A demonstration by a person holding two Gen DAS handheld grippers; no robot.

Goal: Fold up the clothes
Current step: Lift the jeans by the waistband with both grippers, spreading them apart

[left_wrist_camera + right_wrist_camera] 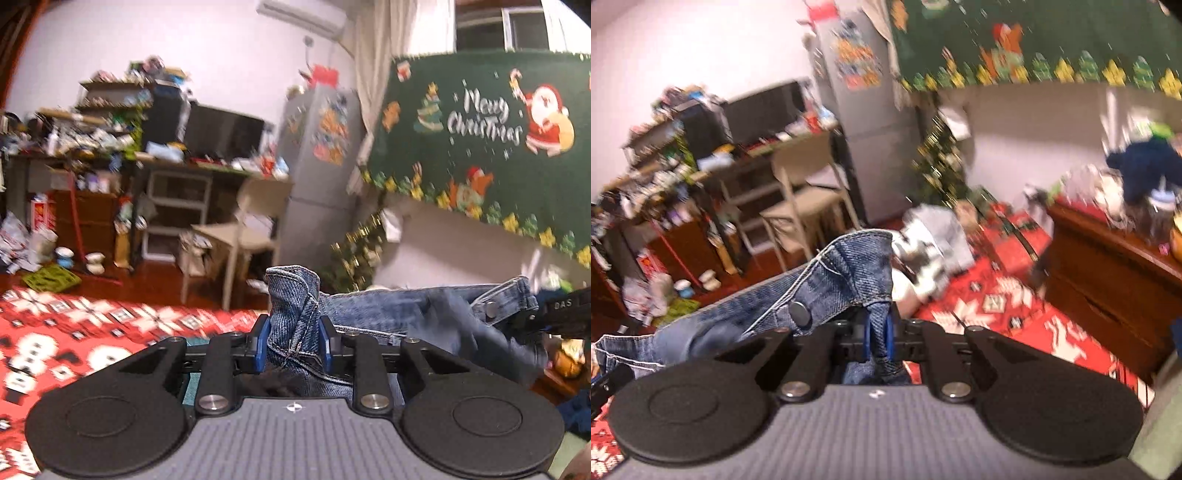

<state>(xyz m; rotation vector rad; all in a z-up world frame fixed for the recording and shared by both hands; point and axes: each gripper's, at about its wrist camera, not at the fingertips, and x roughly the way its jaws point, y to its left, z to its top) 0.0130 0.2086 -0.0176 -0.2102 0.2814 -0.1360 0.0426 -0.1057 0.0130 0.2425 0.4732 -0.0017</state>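
jeans hang stretched at centre frame between both tools, waistband upward. left gripper is clamped on a bunched denim fold; right gripper pinches the buttoned waistband end. red patterned blanket spreads at lower left.

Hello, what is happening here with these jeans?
A person holds a gripper in each hand, and both are clamped on one pair of blue jeans. The left gripper pinches a bunched piece of denim at one end of the waistband. The right gripper pinches the other end, near the metal button. The waistband is stretched between them, held up above the red patterned blanket. No fold is visible yet.
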